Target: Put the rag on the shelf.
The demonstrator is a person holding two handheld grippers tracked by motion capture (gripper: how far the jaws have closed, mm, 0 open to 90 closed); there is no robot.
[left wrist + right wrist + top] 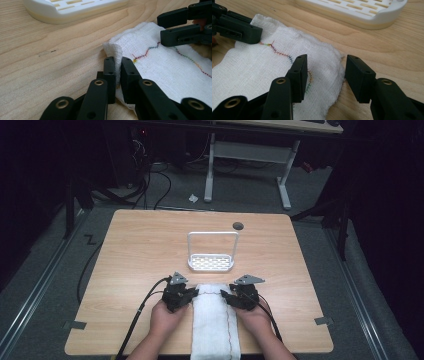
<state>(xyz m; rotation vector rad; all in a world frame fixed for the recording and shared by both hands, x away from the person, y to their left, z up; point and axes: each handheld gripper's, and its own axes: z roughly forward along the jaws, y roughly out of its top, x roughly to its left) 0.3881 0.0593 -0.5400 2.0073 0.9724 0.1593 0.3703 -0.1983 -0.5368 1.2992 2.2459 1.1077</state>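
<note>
A white cloth (216,322) with a coloured zigzag seam is lying at the middle of the desk's (135,265) near edge, its near end hanging over that edge, its far end stopping short of a white slotted rack (211,262) standing at mid-desk. The left gripper (118,75) is pinching the cloth's far left corner, jaws nearly closed with a fold of fabric standing up between them. The right gripper (325,75) is sitting at the far right corner with jaws wide, one jaw resting over the seam, the other out on bare wood past the cloth's edge; nothing gripped. Risk, as judged: the right jaws may close on a single layer or slip off the thin edge, since the outer jaw is riding on the wood rather than under the fabric; a lift from the left alone would drag the cloth askew. A forward pull might also push the cloth into the rack. Both hands (167,317) are coming in from the near edge, wrists low, grippers angled inward toward each other across the cloth's far end.
</note>
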